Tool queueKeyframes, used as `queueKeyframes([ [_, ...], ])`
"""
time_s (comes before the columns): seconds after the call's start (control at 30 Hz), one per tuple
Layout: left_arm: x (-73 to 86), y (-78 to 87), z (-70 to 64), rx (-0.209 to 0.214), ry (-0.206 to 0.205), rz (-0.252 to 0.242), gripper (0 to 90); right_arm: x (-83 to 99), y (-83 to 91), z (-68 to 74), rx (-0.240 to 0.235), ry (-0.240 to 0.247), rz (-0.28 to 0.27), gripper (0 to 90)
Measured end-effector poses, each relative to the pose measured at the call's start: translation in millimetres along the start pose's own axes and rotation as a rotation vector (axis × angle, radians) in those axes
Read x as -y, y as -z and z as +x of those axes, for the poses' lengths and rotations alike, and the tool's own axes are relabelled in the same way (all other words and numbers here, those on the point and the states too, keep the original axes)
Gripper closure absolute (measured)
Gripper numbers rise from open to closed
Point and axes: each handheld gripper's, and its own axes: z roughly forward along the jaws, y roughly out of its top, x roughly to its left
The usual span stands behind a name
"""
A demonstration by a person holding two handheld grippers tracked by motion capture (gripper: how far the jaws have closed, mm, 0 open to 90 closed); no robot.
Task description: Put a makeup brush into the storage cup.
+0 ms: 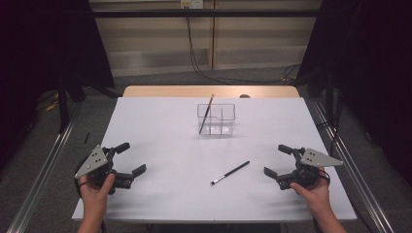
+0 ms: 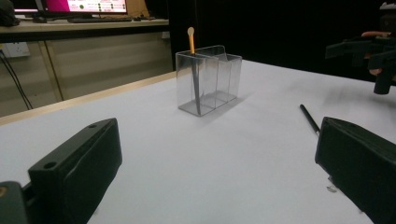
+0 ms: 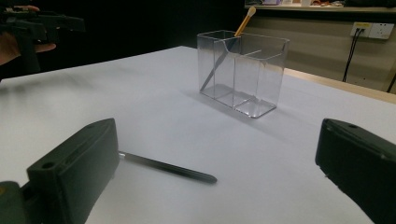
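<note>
1. On the white tabletop [image 1: 160, 145], a black brush [image 1: 230, 173] lies flat between the two claws, nearer the right one.
2. Left claw [image 1: 133, 158] hovers at the near left, jaws spread wide, holding nothing.
3. Right claw [image 1: 278, 160] hovers at the near right, jaws released too.
4. Farther back, a clear organizer [image 1: 216, 119] holds an orange-handled brush [image 1: 206, 114], tilted in its left compartment.

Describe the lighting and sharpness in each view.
High view: table evenly lit, surroundings dark. Left gripper view: organizer fairly sharp, near jaws soft, right gripper dim. Right gripper view: black brush and jaws slightly blurred, background dark at left.
</note>
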Motion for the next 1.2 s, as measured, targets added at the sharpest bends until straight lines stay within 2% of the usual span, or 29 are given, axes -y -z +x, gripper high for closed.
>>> queueKeyframes([
  [0.37, 1.2, -3.7, -2.1, 0.018, -0.004, 0.009, 0.5, -3.2, -10.3, -8.0, 0.013, -0.040, 0.000, 0.0],
  [0.7, 0.3, -6.3, -4.3, 0.024, -0.012, 0.015, 0.5, -9.2, -17.4, -8.7, 0.008, -0.029, 0.009, 0.0],
  [1.2, 1.5, -5.8, -4.2, 0.026, -0.003, 0.010, 0.5, -18.0, -51.5, -4.2, -0.032, -0.033, 0.011, 0.0],
])
